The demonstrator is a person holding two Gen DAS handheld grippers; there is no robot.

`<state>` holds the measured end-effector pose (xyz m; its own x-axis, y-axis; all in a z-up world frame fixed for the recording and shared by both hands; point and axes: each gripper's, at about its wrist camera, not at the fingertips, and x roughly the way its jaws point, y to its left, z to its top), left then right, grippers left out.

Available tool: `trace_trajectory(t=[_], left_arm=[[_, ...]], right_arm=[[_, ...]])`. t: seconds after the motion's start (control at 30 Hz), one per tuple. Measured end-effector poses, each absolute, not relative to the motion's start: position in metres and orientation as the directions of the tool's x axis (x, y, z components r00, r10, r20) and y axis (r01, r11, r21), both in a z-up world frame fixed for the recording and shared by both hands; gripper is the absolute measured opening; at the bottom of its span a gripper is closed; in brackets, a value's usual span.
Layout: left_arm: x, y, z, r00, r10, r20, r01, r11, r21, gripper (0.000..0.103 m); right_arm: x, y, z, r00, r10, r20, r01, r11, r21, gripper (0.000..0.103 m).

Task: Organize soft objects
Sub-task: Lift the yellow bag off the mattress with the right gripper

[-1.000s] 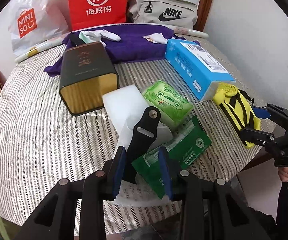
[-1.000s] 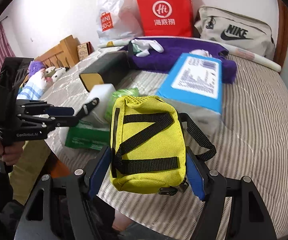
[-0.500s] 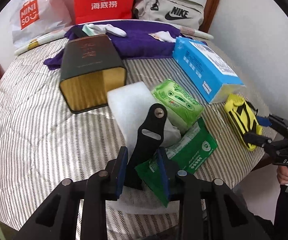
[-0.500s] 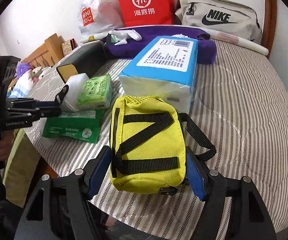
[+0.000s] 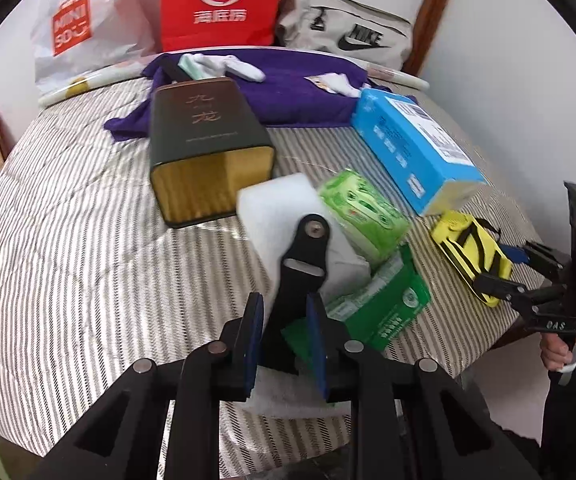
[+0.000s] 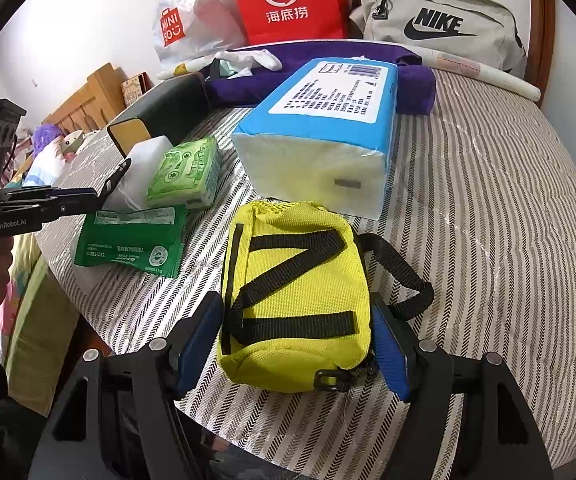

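Observation:
My left gripper [image 5: 283,306] is shut on a flat black clip [image 5: 304,256] that sticks up between its blue pads, over a white foam block [image 5: 275,208] and a dark green packet [image 5: 384,304]. The right wrist view shows that gripper [image 6: 93,200] from the side at the bed's edge. My right gripper [image 6: 296,308] is shut on a yellow pouch [image 6: 296,280] with black straps. The pouch sits low over the striped bedcover [image 6: 488,200], just in front of a blue tissue pack [image 6: 328,120]. From the left wrist view, the pouch [image 5: 470,248] and right gripper [image 5: 502,266] are at the right.
A light green tissue pack [image 5: 360,216] lies beside the foam. A dark box [image 5: 203,128] lies on its side. At the back are a purple towel [image 5: 300,92] with white socks [image 5: 239,68], a red bag [image 5: 219,4], a plastic bag [image 5: 75,32] and a grey bag [image 5: 348,28].
The left jaws have closed in on the black clip. The right gripper has sunk a little with the yellow pouch, toward the bedcover in front of the blue pack.

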<state>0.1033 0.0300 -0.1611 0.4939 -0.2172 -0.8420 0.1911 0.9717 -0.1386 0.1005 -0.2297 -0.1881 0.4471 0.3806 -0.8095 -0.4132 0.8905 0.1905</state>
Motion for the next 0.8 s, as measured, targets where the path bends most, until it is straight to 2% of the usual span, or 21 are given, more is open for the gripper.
trace_trajectory(t=[0.33,0.8], left_arm=[[0.11,0.018,-0.17,0.482,-0.189,-0.856,0.201,0.974,-0.102,0.024],[0.102,0.055,-0.157,0.536,-0.224,-0.814,0.106,0.974,-0.198,0.022]], right_arm=[[0.102,-0.23,-0.19,0.444,0.386,-0.809,-0.407,0.891,0.202,0.071],[0.099,-0.233,-0.186,0.456,0.377,-0.806,-0.403,0.895,0.191,0.069]])
